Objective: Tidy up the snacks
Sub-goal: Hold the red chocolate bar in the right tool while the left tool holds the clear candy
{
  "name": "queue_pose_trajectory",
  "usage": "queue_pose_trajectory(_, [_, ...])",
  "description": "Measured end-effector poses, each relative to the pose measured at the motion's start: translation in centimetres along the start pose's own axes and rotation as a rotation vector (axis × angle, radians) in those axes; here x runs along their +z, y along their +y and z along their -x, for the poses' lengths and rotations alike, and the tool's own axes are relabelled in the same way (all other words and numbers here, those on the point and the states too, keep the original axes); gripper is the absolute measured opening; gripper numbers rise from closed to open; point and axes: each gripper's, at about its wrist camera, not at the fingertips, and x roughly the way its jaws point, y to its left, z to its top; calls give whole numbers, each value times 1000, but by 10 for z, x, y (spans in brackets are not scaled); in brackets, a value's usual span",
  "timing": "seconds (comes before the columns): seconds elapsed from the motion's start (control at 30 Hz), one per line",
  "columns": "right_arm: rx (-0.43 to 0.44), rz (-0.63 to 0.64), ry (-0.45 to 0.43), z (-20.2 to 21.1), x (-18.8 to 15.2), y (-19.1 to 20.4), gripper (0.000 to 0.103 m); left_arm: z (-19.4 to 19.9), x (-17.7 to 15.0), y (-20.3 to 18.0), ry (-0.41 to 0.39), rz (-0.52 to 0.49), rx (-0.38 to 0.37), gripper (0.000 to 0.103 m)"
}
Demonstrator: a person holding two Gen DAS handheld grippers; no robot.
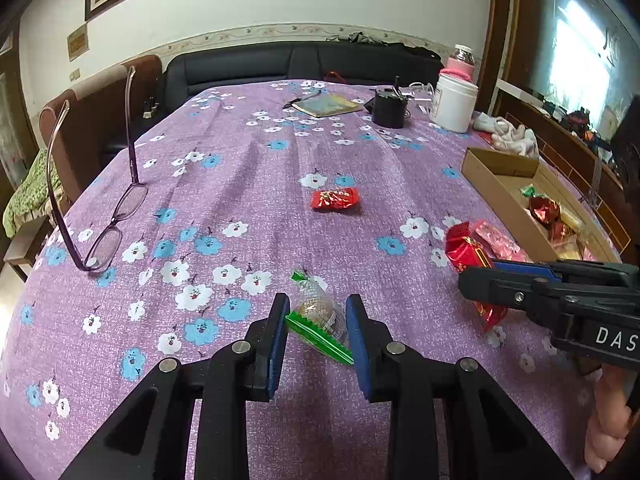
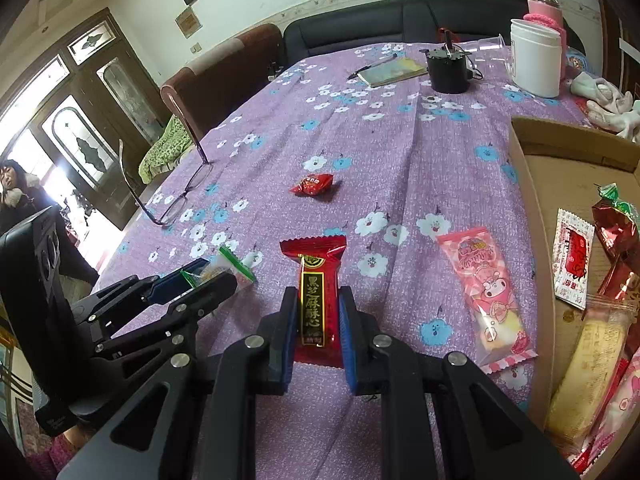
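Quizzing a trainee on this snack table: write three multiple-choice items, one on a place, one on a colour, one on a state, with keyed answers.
1. Where does the pink cartoon snack packet lie?
A. inside the cardboard box
B. on the tablecloth beside the cardboard box
C. on the notebook

2. What colour is the wrapper between the right gripper's fingers?
A. red
B. blue
C. white

3. How do the eyeglasses rest?
A. folded flat
B. lenses down, arms pointing up
C. inside a case

Answers:
1 B: it lies on the purple cloth, just left of the cardboard box wall.
2 A: the long red snack bar with gold lettering sits in the grip.
3 B: both arms rise from the cloth.
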Motion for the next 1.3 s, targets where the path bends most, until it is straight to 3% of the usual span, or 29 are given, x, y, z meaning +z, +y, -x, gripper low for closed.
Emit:
queue_pose_trajectory(0.4, [-4, -48, -59, 21, 8, -14, 18, 12, 6, 19, -34, 102, -89, 26])
queue_pose_trajectory(0.63, [5, -88, -74, 30, 10, -25, 18, 0, 4, 35, 57, 181, -177, 27])
queue_pose_trajectory(0.8, [17, -84, -89, 37, 10, -24, 18, 3, 2, 34, 36, 178, -140, 27])
queue_pose_trajectory(1.1, [26, -82, -90, 38, 10, -24, 18, -11, -2, 19, 113, 103, -123, 27])
queue_pose_trajectory(1.3, [25, -80, -96, 40, 11, -24, 18, -14, -2, 15, 109, 80, -83, 27])
